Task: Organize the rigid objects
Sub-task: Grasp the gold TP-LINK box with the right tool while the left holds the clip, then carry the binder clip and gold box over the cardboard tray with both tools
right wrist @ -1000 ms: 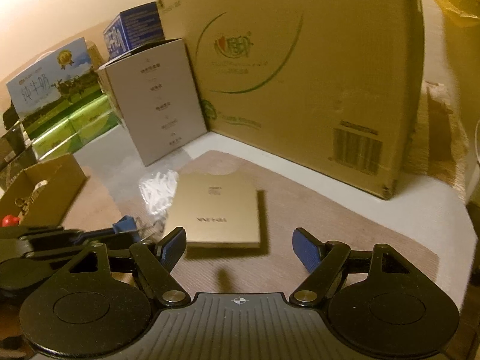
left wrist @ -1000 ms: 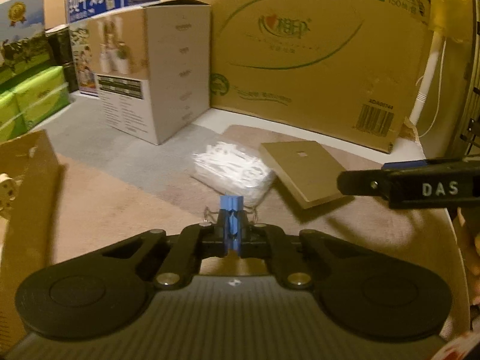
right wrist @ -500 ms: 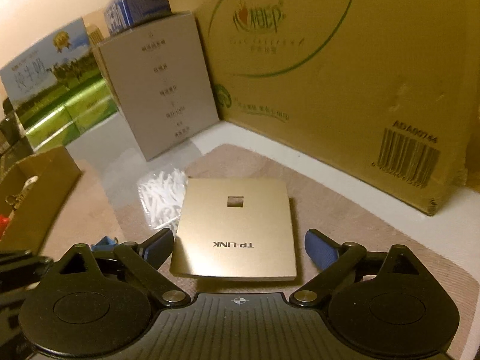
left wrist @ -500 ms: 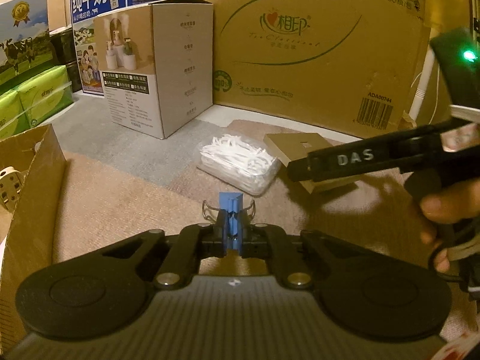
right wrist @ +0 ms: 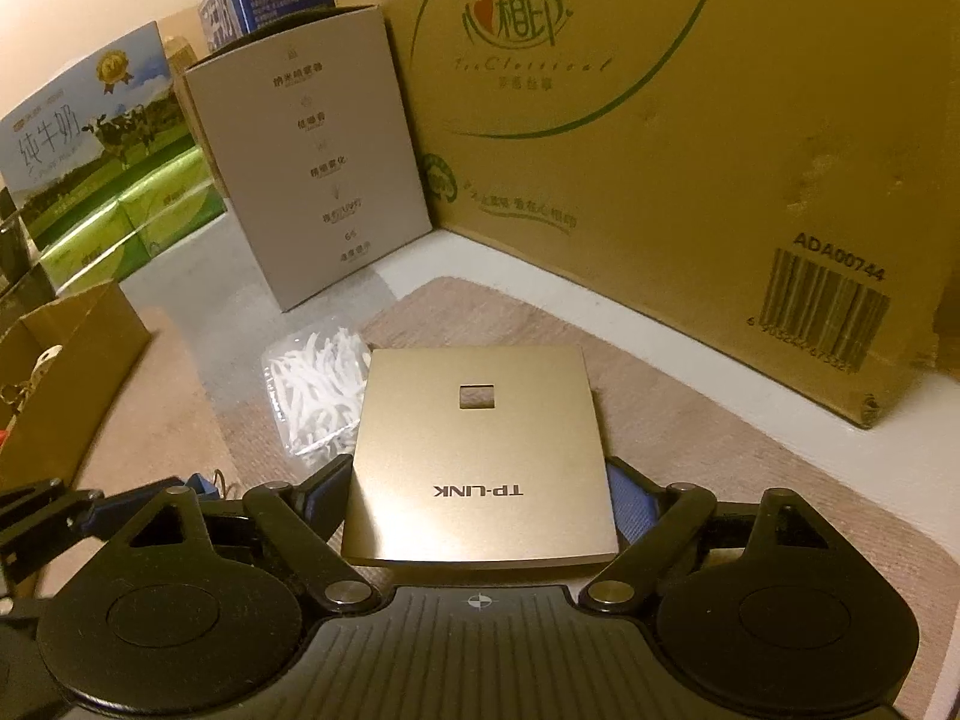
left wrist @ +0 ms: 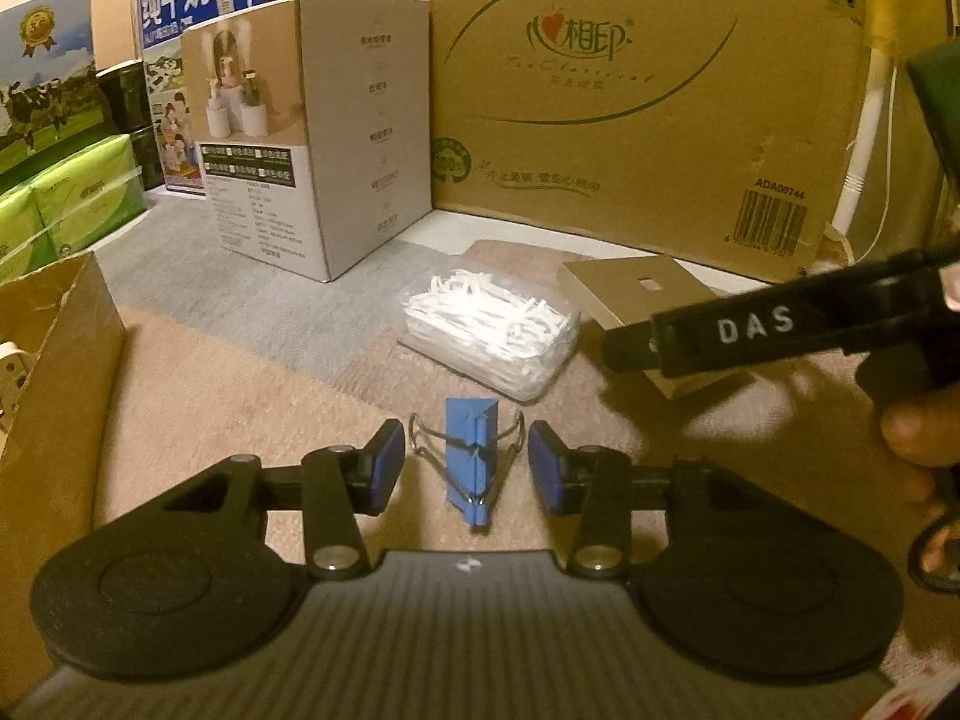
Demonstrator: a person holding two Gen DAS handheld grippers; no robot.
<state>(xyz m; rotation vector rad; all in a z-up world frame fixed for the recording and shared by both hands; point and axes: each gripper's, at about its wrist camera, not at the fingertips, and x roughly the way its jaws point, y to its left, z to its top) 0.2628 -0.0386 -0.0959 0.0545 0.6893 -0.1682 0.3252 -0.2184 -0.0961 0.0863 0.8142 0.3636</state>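
Note:
A blue binder clip [left wrist: 472,459] with wire handles lies on the beige mat between the blue pads of my open left gripper [left wrist: 466,465], touching neither pad. A gold TP-LINK panel [right wrist: 477,459] with a square hole lies flat on the mat, also in the left wrist view [left wrist: 636,294]. My right gripper [right wrist: 477,495] straddles the panel's near end, a pad at each side edge; whether they press it is unclear. Its black arm marked DAS [left wrist: 756,324] crosses the left view. A clear bag of white floss picks [left wrist: 492,333] lies left of the panel [right wrist: 315,402].
An open brown cardboard box [left wrist: 54,372] holding small items stands at the left. A grey product box [left wrist: 318,144] and a large brown carton [left wrist: 600,90] stand behind the mat. Green tissue packs [left wrist: 66,210] and milk cartons are far left. White cable at right [left wrist: 864,138].
My left gripper has opened and let go of the blue binder clip, which now rests on the mat. My right gripper has moved forward and down until its pads flank the gold panel.

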